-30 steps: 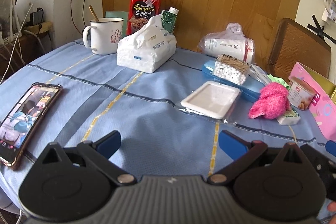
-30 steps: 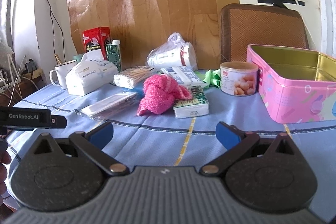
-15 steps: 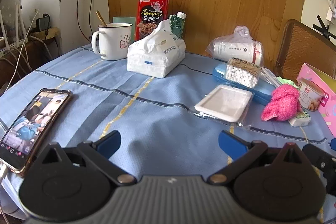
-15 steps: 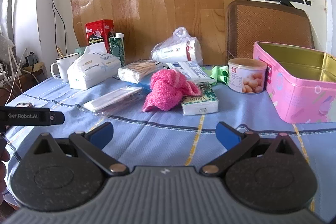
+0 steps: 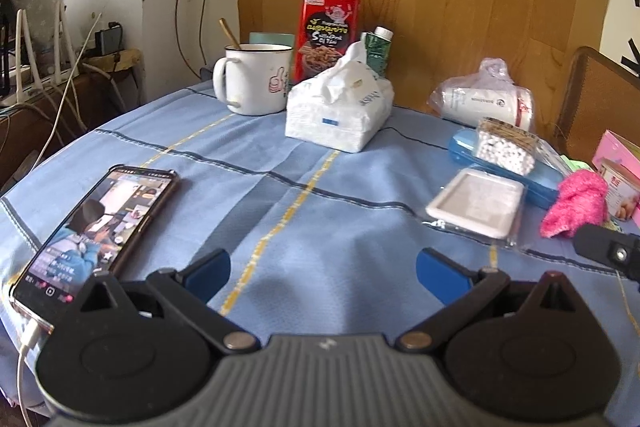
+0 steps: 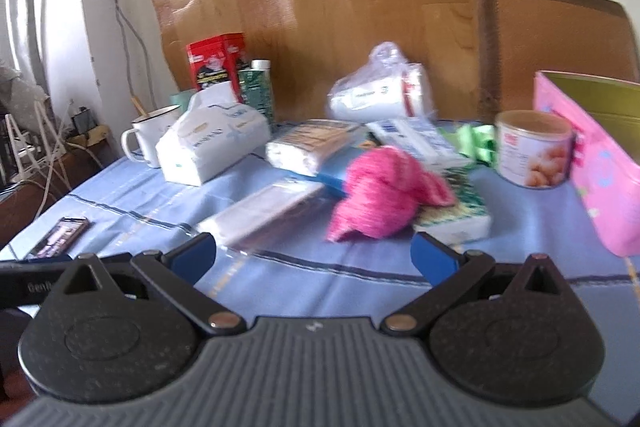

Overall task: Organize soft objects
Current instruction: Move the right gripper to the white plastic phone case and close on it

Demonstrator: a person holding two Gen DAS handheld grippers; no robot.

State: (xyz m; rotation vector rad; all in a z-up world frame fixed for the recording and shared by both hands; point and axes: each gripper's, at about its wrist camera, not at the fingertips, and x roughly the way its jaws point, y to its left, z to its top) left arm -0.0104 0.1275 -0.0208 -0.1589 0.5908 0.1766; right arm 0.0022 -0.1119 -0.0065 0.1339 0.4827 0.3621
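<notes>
Over the last second both cameras have closed in on the clutter, so the things on the blue cloth-covered bench (image 5: 304, 163) now loom larger. The right wrist view is smeared with motion, which suggests that hand is travelling forward. I judge this to be the approach to a first pick, with nothing sorted yet.

Taking the fluffy pink knitted cloth bundle (image 6: 380, 193) as the landmark: far to its left lies the lit black smartphone (image 5: 100, 223), then the white enamel mug (image 5: 252, 79), then the white soft pack of tissues (image 5: 340, 111). Just left of the bundle sits the flat white pad in a clear wrapper (image 5: 476, 203). The bundle itself rests partly on a small green-printed tissue packet (image 6: 456, 219). To its right stand the round printed tin can (image 6: 534, 149) and the open pink metal tin box (image 6: 604, 163), probably the destination.

The left gripper (image 5: 322, 273) is spread wide, empty, hovering above bare cloth well left of the bundle. The right gripper (image 6: 314, 255) is equally wide apart, holding nothing, with the bundle near and slightly right of its centre line.
</notes>
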